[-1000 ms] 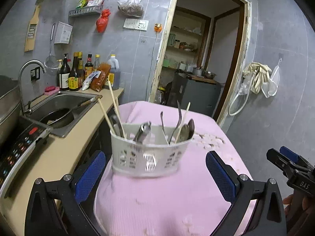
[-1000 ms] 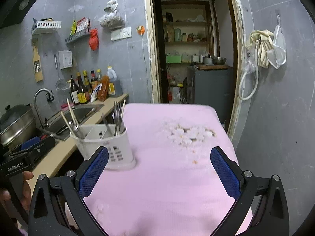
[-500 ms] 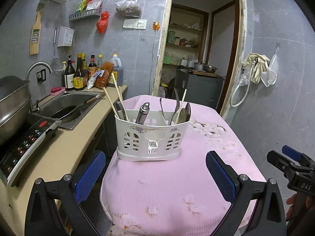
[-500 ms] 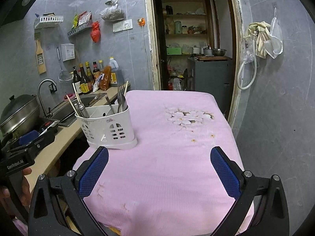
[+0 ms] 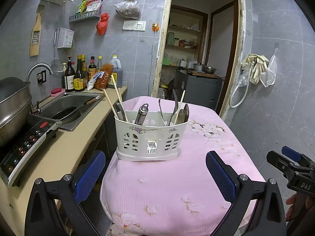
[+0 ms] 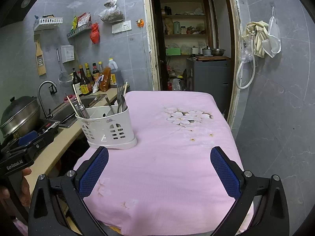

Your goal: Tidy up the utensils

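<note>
A white plastic utensil caddy [image 5: 150,137] [image 6: 109,126] stands on the left part of a table under a pink flowered cloth [image 5: 177,181] [image 6: 171,153]. Chopsticks [image 5: 116,96], a metal-handled tool [image 5: 142,112], forks [image 6: 120,98] and spoons [image 5: 183,115] stick up from its compartments. My left gripper [image 5: 155,174] is open, low and in front of the caddy, with nothing between its blue pads. My right gripper [image 6: 159,174] is open too, over the cloth's near part, to the right of the caddy. Each gripper shows at the edge of the other's view, held by a hand.
A beige counter [image 5: 59,157] runs along the left with an induction cooker [image 5: 23,147], a steel pot [image 6: 19,116], a sink [image 5: 69,106] holding a pan, and sauce bottles [image 5: 78,74]. A doorway [image 6: 193,43] opens behind the table. Grey tiled wall stands on the right.
Both grippers have pulled back and risen away from the caddy, so it looks smaller and the whole table top shows. Both stayed open and empty.
</note>
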Action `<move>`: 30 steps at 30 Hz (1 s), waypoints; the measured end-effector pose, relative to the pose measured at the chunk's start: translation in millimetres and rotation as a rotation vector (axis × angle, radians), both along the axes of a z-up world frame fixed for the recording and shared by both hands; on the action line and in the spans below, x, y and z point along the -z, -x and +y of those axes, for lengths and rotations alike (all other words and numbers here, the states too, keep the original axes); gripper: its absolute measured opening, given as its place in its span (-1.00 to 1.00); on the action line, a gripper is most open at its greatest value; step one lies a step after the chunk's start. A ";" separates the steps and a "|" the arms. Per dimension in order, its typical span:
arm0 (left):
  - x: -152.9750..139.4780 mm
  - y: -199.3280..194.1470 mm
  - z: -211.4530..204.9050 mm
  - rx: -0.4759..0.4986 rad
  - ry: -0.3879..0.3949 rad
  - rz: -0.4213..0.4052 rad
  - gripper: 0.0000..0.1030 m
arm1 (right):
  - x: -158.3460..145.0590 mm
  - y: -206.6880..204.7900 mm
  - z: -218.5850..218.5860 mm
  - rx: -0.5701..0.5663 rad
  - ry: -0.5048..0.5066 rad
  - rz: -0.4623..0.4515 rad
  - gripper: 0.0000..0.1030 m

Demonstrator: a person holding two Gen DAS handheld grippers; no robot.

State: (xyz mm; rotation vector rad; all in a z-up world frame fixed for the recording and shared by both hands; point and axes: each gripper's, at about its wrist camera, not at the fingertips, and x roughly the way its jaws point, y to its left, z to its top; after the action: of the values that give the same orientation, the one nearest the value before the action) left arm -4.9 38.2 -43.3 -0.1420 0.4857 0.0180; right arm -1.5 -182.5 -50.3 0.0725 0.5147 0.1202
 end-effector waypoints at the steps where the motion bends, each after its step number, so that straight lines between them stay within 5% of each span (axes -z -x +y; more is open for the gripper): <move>1: -0.7 0.6 0.1 -0.001 0.000 0.000 1.00 | -0.2 -0.1 0.0 -0.001 0.000 0.000 0.97; 30: -2.8 -0.8 4.3 -0.004 0.004 0.001 0.99 | -0.7 -0.9 2.1 -0.004 -0.002 0.003 0.97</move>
State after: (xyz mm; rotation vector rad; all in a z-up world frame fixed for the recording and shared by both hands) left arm -4.1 42.6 -40.5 -0.1471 0.4869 0.0210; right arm -0.6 -180.5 -49.7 0.0734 0.5179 0.1243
